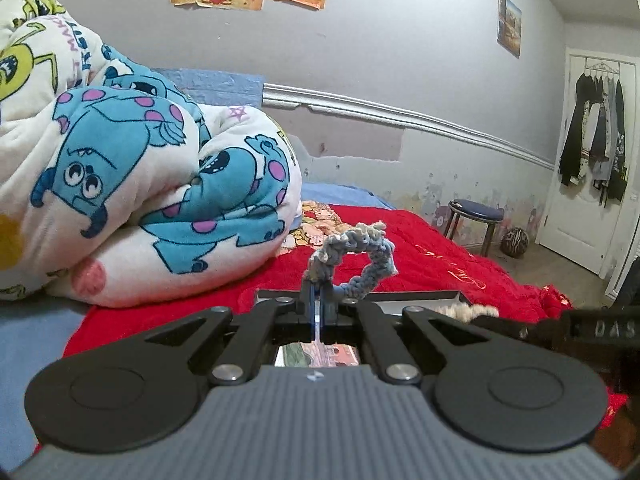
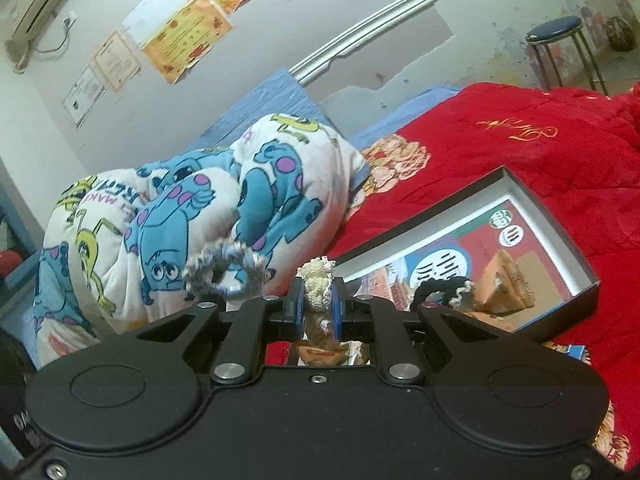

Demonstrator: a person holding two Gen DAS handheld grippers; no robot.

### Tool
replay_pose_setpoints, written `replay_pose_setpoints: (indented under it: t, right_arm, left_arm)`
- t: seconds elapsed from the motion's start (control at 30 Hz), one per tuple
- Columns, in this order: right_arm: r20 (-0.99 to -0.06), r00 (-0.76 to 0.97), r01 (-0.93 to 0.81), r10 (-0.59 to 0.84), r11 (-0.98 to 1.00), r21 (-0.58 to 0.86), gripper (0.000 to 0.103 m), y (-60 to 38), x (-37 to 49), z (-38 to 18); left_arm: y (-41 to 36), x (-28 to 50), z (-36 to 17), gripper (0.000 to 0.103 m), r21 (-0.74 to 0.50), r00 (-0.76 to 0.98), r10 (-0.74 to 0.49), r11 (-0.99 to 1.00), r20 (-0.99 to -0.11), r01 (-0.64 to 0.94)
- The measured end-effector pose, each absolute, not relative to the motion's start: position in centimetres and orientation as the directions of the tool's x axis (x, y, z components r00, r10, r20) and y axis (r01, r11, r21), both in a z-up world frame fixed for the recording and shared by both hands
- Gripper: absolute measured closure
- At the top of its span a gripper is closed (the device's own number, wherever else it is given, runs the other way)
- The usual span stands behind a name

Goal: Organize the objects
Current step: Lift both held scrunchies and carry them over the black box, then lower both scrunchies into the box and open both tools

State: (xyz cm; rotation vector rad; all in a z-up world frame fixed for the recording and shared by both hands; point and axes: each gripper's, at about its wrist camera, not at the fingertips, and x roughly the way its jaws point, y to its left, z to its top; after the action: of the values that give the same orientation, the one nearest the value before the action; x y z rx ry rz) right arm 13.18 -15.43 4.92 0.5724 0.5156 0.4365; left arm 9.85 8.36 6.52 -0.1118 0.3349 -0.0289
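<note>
The blue-grey scrunchie (image 1: 352, 256) and the cream scrunchie (image 2: 318, 288) look like rough crocheted yarn. The red blanket (image 1: 432, 264) is soft plush cloth with shiny gold embroidery. The box (image 2: 568, 240) is matt cardboard with a glossy printed paper inside; the cartoon quilt (image 1: 140, 184) is fleecy cloth
</note>
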Motion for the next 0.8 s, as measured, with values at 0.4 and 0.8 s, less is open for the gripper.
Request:
replay_pose_setpoints:
  t: [0.4,0.8]
  right_arm:
    - [-0.365,0.754,-0.257,0.546,0.757,0.601,0.09,-15.1,15.0,3.0]
    - [-0.442,0.704,-0.29,0.556,0.793,0.536,0.09,-12.0,20.8,2.2]
  left_arm:
    - [10.6,13.2,4.2,0.1,-0.182,0.922,-0.057,0.983,-0.383,-0.015]
    - [10.4,15.9,0.0,0.1,-0.255,0.857,-0.105,0.966,-0.505,-0.032]
